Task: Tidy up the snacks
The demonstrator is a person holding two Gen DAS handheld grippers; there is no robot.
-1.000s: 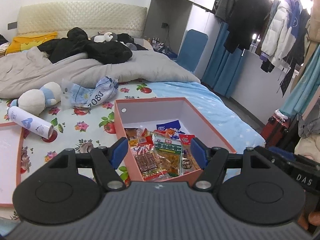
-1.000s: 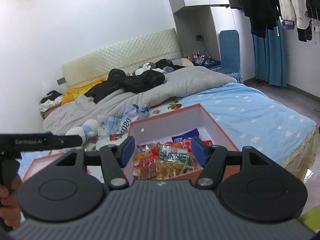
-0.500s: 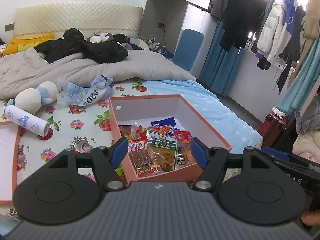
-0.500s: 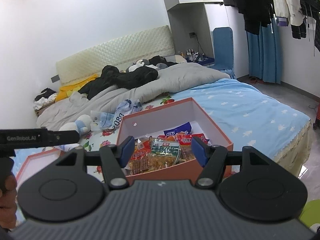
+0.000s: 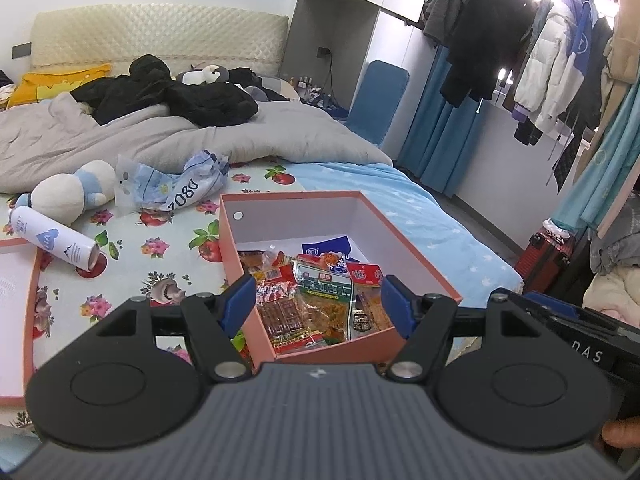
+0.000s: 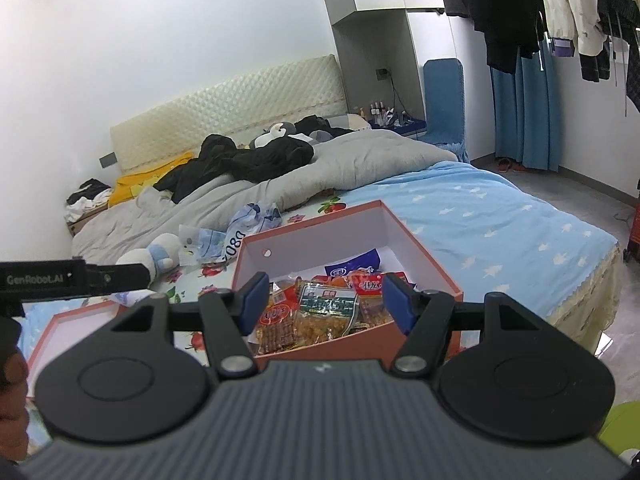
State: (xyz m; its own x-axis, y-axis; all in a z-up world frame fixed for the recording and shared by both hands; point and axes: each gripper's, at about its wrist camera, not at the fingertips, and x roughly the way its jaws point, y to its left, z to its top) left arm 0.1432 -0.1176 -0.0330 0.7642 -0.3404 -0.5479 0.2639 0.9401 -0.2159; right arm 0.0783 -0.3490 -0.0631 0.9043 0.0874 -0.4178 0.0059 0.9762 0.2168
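**Both tongs open above the snack box**

Left gripper (image 5: pixel 318 304) and right gripper (image 6: pixel 323 299): jaws spread, nothing between the pads. Both hover over the near end of the pink box (image 5: pixel 404 236), which sits on the bed (image 5: pixel 436 216) near its foot edge. Snack packets (image 5: pixel 320 304) fill the box's near half. Box lid (image 5: pixel 24 320) lies apart at the left edge.

I was working in a lived-in bedroom. A bed (image 5: pixel 360 184) with a padded headboard (image 5: pixel 160 40) filled the frame's middle, and coats (image 5: pixel 552 72) hung at upper right.
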